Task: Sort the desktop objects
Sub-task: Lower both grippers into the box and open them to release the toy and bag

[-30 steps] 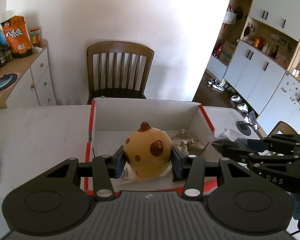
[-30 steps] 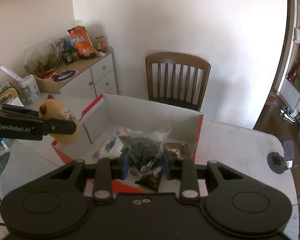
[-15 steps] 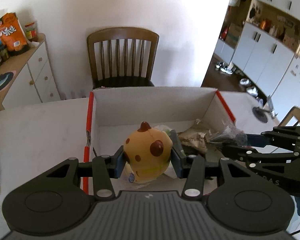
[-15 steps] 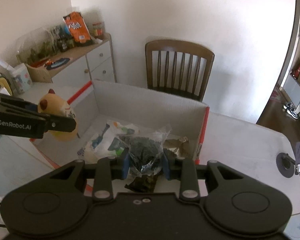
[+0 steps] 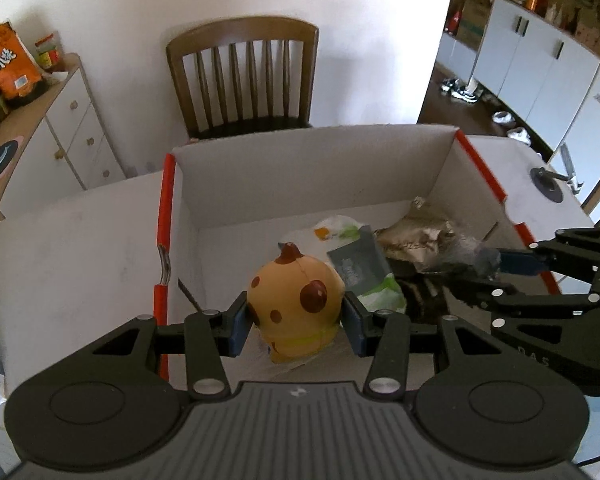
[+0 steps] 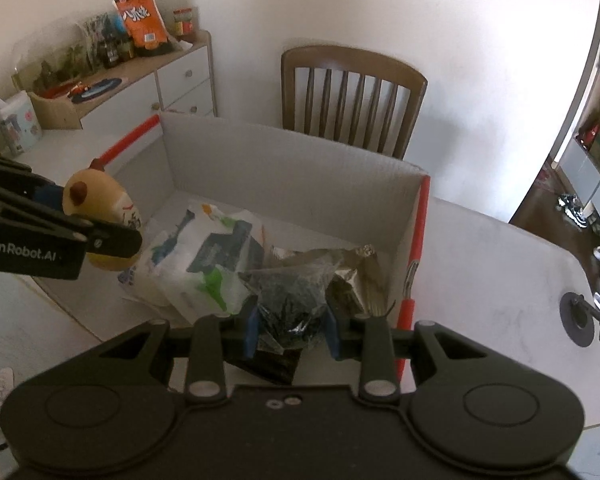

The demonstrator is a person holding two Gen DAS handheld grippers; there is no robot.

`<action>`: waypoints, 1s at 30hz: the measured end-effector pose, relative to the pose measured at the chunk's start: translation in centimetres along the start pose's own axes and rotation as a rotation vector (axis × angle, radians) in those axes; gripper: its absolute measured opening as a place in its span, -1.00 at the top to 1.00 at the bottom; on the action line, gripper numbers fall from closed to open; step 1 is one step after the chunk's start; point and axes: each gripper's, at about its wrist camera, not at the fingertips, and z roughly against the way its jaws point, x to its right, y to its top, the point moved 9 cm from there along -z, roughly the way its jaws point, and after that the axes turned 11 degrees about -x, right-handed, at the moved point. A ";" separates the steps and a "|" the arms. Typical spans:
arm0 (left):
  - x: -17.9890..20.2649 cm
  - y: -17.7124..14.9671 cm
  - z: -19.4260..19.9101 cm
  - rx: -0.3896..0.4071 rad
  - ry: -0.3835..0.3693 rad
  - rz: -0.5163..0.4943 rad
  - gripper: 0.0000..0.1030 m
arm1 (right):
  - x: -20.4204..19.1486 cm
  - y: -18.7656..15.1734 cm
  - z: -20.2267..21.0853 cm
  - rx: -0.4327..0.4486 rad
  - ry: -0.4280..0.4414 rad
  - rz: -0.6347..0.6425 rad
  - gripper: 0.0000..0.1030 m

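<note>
The left gripper is closed on a yellow spotted toy, holding it over the near left part of the open cardboard box; the right gripper is clamped on a clear bag of dark bits above the box's near right corner; white printed packets and a crumpled foil wrapper lie on the box floor; the box stands on a white table with a wooden chair behind it.

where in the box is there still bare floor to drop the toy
Bare floor lies along the cardboard box's left and back walls, left of the squishy toy. The right half is crowded: white packets, a crumpled foil bag, a clear bag.
</note>
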 end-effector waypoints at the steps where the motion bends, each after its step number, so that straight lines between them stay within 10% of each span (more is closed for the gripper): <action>1: -0.1 0.0 -0.2 -0.006 -0.005 0.001 0.10 | 0.1 -0.1 -0.3 -0.005 -0.004 -0.001 0.38; 30: 0.1 -0.9 -0.8 -0.035 -0.017 0.016 -0.18 | 0.1 -0.8 -0.6 -0.010 0.004 0.026 0.14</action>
